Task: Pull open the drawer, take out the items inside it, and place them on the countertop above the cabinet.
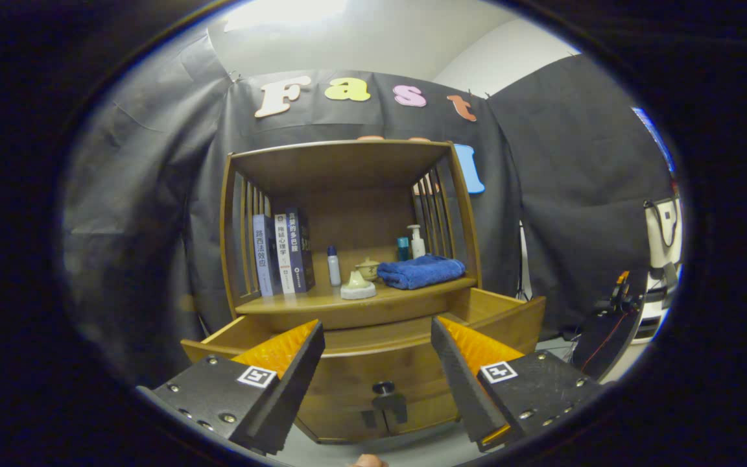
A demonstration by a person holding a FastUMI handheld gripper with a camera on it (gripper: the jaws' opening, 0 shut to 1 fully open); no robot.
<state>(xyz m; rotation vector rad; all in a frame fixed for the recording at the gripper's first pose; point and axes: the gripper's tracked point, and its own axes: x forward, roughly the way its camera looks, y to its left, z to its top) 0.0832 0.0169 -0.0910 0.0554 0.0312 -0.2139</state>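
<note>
- In front of the cabinet point(347, 214), the tool point(377, 363) hung with its fingers spread wide, gripping nothing.
- The drawer point(373, 363) stood pulled out, its knob point(383, 388) between the fingers and just beyond them.
- From this low angle, the drawer's inside was hidden, so its contents could not be told.
- On the desk point(321, 301) above lay a towel point(420, 271), books point(283, 253), bottles and a small pot.
- Judged step: opening looked done, taking items out came next; that called for rising above the front edge and reaching down inside.
</note>
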